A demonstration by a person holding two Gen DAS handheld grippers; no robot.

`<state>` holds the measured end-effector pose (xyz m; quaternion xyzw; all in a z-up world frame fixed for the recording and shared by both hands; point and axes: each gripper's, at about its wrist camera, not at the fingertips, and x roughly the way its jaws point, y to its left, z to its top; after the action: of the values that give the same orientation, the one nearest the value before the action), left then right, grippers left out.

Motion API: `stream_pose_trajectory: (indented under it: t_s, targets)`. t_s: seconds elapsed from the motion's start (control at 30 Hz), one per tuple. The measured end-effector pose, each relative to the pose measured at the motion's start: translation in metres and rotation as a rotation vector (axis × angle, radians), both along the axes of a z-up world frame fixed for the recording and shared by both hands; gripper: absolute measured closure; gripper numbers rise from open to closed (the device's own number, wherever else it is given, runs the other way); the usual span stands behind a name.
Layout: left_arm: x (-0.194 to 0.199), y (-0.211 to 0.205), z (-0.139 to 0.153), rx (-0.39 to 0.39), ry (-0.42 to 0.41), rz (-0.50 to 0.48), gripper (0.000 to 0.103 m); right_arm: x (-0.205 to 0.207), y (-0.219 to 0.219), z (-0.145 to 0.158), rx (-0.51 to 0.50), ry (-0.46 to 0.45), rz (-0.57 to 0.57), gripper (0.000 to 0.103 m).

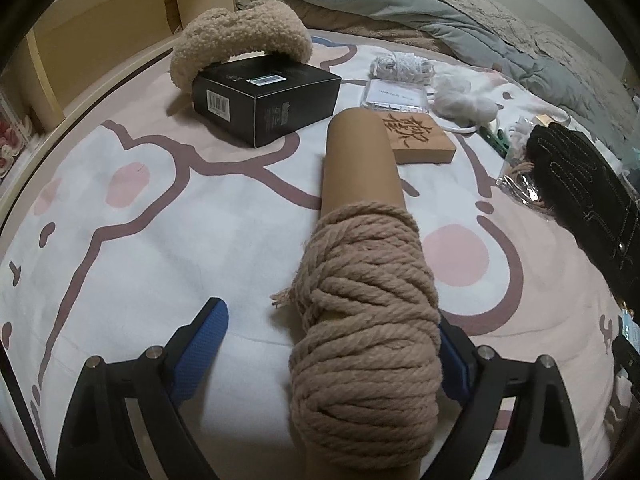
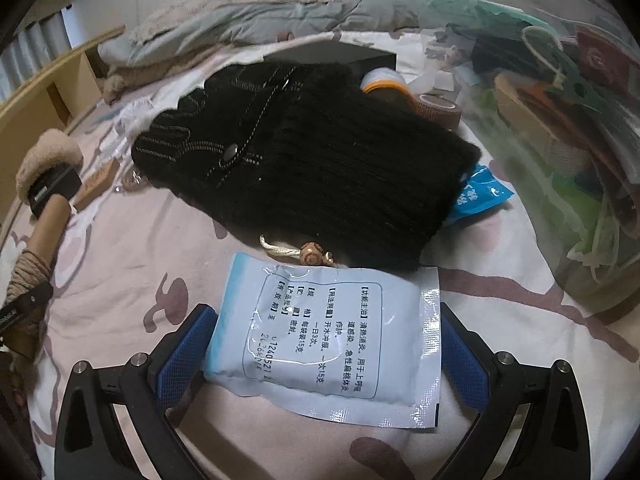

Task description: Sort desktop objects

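A cardboard tube wound with beige yarn (image 1: 364, 320) lies on the pink-patterned bedsheet (image 1: 140, 240) between my left gripper's (image 1: 332, 344) blue pads. The jaws are wide open; the right pad is at the yarn, the left pad (image 1: 204, 344) stands apart. My right gripper (image 2: 324, 356) is open around a white-and-blue medicine sachet (image 2: 328, 340) that lies flat on the sheet. A black knit glove (image 2: 320, 160) lies just beyond the sachet. The yarn tube also shows at the far left in the right wrist view (image 2: 36, 256).
A black box (image 1: 264, 100), a fluffy beige item (image 1: 236, 40), a carved wooden block (image 1: 416, 136), a clear case (image 1: 396, 96) and white yarn (image 1: 404, 64) lie ahead. A clear bin of items (image 2: 560, 128), tape roll (image 2: 438, 108) and blue packet (image 2: 480, 196) sit right. Quilts are behind.
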<state>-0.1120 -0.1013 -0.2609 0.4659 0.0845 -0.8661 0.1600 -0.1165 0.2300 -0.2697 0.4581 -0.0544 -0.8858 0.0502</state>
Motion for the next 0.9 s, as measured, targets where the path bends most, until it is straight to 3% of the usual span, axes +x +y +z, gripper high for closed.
stream_pose_trajectory:
  t_s: [0.17,0.23,0.43,0.67,0.9]
  targets:
    - [0.0,-0.001,-0.002,0.019,-0.011,0.008,0.006,0.004,0.006,0.003,-0.013,0.025,-0.032,0.01]
    - [-0.002,-0.001,-0.004,0.042,-0.029,-0.002,0.0,0.004,0.007,0.004,-0.015,0.031,-0.039,0.014]
    - [0.0,-0.005,-0.001,0.076,-0.014,0.008,0.0,0.006,0.004,0.004,0.0,0.043,-0.034,0.015]
    - [0.0,-0.017,0.007,0.179,0.0,0.049,0.0,0.004,0.003,0.003,0.01,0.041,-0.032,0.014]
    - [-0.005,-0.016,0.01,0.163,-0.012,0.049,0.007,0.005,0.003,0.002,0.01,0.041,-0.032,0.014]
